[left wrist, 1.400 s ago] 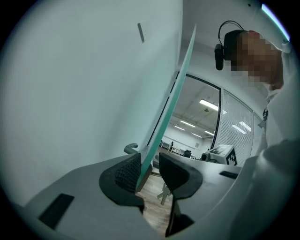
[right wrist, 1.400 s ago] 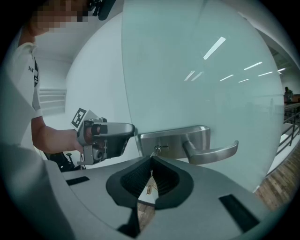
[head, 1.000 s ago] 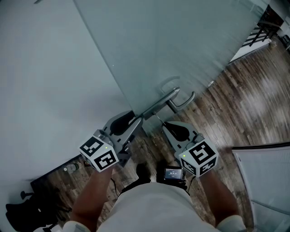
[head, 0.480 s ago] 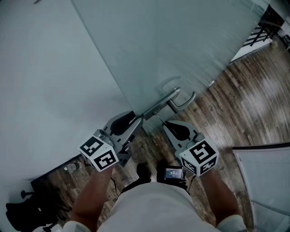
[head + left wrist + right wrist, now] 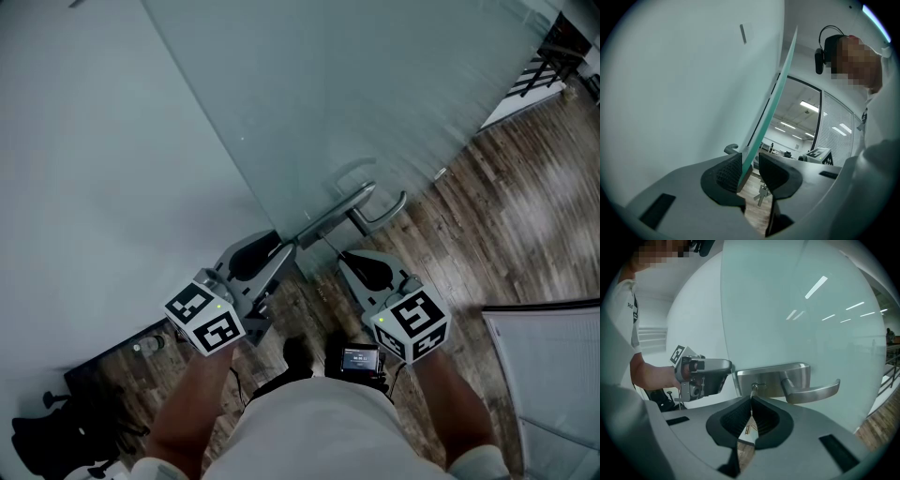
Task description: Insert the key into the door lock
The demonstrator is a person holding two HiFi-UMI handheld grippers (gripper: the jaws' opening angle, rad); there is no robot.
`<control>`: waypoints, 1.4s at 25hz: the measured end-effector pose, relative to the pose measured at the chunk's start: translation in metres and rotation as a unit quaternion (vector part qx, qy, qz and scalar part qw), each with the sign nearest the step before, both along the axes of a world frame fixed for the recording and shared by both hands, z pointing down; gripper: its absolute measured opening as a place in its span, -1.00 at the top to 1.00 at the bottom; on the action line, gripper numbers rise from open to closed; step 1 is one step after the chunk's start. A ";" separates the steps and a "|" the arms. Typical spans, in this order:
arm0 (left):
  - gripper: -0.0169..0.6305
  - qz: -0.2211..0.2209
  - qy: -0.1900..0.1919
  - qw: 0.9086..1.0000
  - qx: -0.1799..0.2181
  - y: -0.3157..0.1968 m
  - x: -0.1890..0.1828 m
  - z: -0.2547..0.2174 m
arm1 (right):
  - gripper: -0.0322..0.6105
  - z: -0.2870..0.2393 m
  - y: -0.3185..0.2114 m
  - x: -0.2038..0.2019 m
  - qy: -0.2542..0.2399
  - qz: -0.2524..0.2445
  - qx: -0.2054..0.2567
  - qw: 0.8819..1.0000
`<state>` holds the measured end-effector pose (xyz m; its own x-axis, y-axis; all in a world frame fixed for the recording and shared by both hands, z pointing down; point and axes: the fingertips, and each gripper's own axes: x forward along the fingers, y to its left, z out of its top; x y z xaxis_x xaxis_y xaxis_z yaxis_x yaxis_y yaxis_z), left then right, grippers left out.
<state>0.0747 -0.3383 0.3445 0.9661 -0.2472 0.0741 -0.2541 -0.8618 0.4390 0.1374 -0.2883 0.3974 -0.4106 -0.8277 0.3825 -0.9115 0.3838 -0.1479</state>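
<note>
A frosted glass door (image 5: 309, 103) carries a steel lock plate (image 5: 771, 379) with a lever handle (image 5: 811, 391). My right gripper (image 5: 751, 401) is shut on the key (image 5: 753, 389), whose tip sits at the lock cylinder in the plate. More keys of the bunch (image 5: 750, 425) hang below between the jaws. My left gripper (image 5: 751, 164) is shut on the door's green glass edge (image 5: 764, 117), just left of the handle (image 5: 361, 211). In the head view both grippers, left (image 5: 286, 246) and right (image 5: 339, 253), meet the door at the lock.
A white wall (image 5: 94, 159) stands left of the door. Wood floor (image 5: 506, 234) runs to the right, with a small door stop (image 5: 438, 172). Dark gear (image 5: 56, 427) lies at the lower left. A white slatted panel (image 5: 553, 375) stands at the lower right.
</note>
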 end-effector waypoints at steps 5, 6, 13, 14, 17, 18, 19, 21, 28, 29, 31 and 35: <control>0.56 -0.002 0.002 1.000 0.001 0.000 0.000 0.000 | 0.85 0.001 -0.001 0.000 0.005 -0.004 0.000 1.000; 0.56 -0.002 0.002 1.000 0.001 0.000 -0.001 0.000 | 0.85 0.001 -0.001 0.000 0.006 -0.005 0.000 1.000; 0.56 -0.007 0.002 1.000 0.002 -0.001 -0.001 -0.001 | 0.85 0.001 -0.002 -0.001 0.009 -0.005 -0.001 1.000; 0.56 -0.008 0.003 1.000 0.001 -0.001 -0.001 -0.001 | 0.85 0.002 -0.002 -0.001 0.010 -0.004 -0.002 1.000; 0.56 -0.009 0.005 1.000 0.001 -0.001 -0.001 0.000 | 0.85 0.003 -0.002 -0.002 0.012 -0.002 -0.002 1.000; 0.56 -0.009 0.005 1.000 0.001 -0.001 -0.001 -0.001 | 0.85 0.002 -0.002 -0.002 0.014 -0.002 -0.002 1.000; 0.56 -0.009 0.005 1.000 0.001 0.000 -0.001 -0.001 | 0.85 0.001 -0.002 -0.002 0.015 -0.003 -0.002 1.000; 0.56 -0.010 0.006 1.000 0.001 0.000 -0.001 -0.001 | 0.85 0.000 -0.002 -0.003 0.019 -0.004 -0.003 1.000; 0.56 -0.012 0.009 1.000 -0.001 -0.001 -0.001 -0.002 | 0.85 -0.001 -0.002 -0.004 0.021 -0.006 -0.003 1.000; 0.56 -0.013 0.009 1.000 -0.001 -0.001 -0.001 -0.002 | 0.85 -0.002 -0.002 -0.004 0.022 -0.006 -0.003 1.000; 0.56 -0.014 0.008 1.000 0.000 -0.001 -0.001 -0.002 | 0.85 -0.002 -0.002 -0.004 0.024 -0.006 -0.003 1.000; 0.56 -0.015 0.007 1.000 0.002 -0.001 -0.001 -0.002 | 0.85 -0.004 -0.002 -0.004 0.026 -0.008 -0.002 1.000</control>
